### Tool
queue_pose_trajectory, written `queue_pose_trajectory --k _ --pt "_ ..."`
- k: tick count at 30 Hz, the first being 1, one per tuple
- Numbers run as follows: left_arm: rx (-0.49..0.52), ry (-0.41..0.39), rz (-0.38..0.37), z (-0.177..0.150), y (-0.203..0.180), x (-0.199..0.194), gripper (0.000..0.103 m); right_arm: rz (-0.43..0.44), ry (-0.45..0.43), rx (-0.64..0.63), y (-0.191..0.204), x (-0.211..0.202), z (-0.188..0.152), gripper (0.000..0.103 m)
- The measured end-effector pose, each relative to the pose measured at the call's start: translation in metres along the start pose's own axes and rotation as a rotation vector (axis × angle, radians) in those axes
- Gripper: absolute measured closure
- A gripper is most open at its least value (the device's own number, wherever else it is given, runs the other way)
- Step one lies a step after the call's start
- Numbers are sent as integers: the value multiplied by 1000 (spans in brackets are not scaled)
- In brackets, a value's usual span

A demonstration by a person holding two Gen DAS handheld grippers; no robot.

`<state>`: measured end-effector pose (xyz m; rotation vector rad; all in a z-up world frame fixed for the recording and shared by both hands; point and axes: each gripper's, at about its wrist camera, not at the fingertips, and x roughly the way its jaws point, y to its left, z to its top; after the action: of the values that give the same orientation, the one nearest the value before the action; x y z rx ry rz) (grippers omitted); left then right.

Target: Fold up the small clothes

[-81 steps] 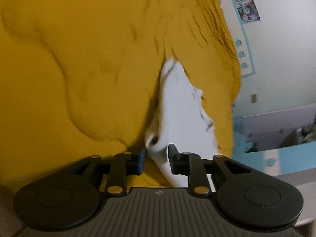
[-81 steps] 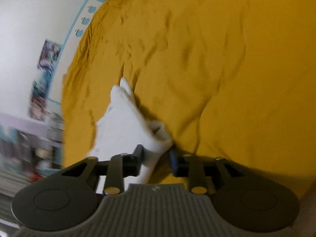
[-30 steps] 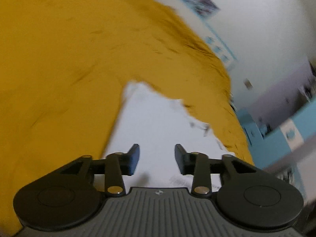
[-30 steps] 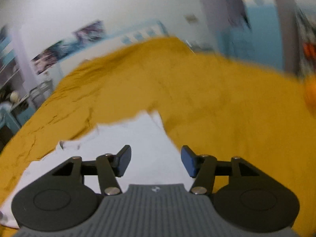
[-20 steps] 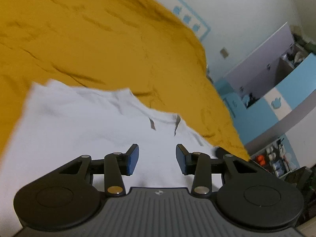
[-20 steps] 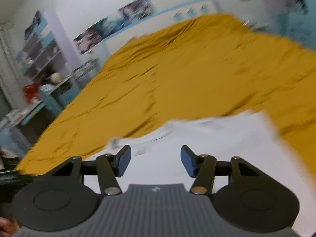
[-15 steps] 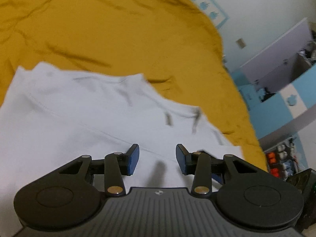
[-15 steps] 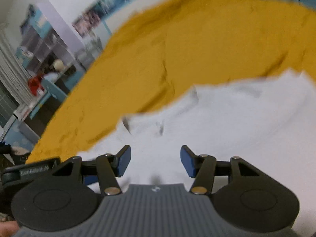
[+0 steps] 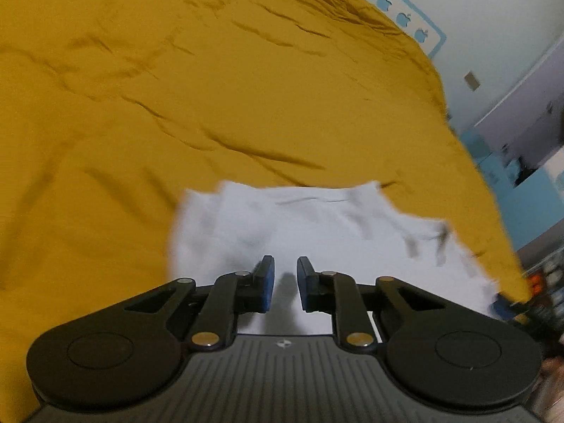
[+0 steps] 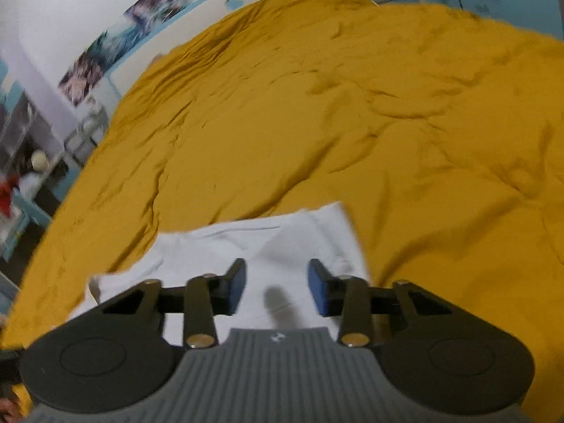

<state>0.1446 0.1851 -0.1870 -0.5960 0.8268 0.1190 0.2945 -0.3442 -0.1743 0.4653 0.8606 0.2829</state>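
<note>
A small white garment (image 9: 317, 222) lies spread flat on a mustard-yellow bedspread (image 9: 176, 88). It has small dark marks near its right side. My left gripper (image 9: 284, 278) hovers over the garment's near edge with its jaws narrowly apart and nothing between them. In the right wrist view the same white garment (image 10: 275, 246) lies under my right gripper (image 10: 276, 280), which is open and empty above the cloth. The other gripper's dark tip (image 9: 511, 306) shows at the garment's right end in the left wrist view.
The yellow bedspread (image 10: 352, 105) is wrinkled and fills most of both views. A white wall with a blue apple-pattern border (image 9: 405, 17) lies beyond it. Posters (image 10: 123, 35) and shelves (image 10: 31, 162) stand at the left. Blue cabinets (image 9: 521, 183) stand right of the bed.
Both grippers let go of the white garment, which now lies spread on the bed. Over the last half second both swung to the garment's ends, and the left jaws narrowed.
</note>
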Motion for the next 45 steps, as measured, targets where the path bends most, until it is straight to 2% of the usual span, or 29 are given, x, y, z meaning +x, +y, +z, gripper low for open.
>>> queue_pose_trajectory --k 1,2,6,8,9,11,14,20,23,29,36,45 --pt "14 9 8 -3 5 -1 88 -7 3 25 -5 2 -1 89" --pt "9 21 10 -5 11 -2 90 -11 6 35 -6 4 -2 89" --pt "-13 23 14 -6 13 -13 89 -101 -26 2 17 -3 -5 89" --pt "8 -7 24 -5 1 -26 74 -108 -119 9 37 -21 -10 72" --pt "28 -37 17 -9 -6 -37 71 -84 -150 5 48 -27 -13 57" --pt "59 -65 -6 -15 -18 -51 55 -4 -152 -8 71 -30 -18 55" --pt "84 -65 -24 -28 -29 -67 45 79 -76 -37 106 -10 -26 55" --pt "79 -24 -57 -54 -36 -83 41 131 54 23 162 62 -34 56" --pt "99 -9 -32 -59 -37 -84 39 146 97 54 182 95 -36 56" --pt "62 29 -23 -61 -24 -73 40 25 133 3 209 144 -45 57" --pt "53 34 -1 -59 -27 -69 39 18 162 -40 207 140 -55 56" --pt "63 45 25 -62 -37 -74 38 14 151 -128 189 80 -81 56"
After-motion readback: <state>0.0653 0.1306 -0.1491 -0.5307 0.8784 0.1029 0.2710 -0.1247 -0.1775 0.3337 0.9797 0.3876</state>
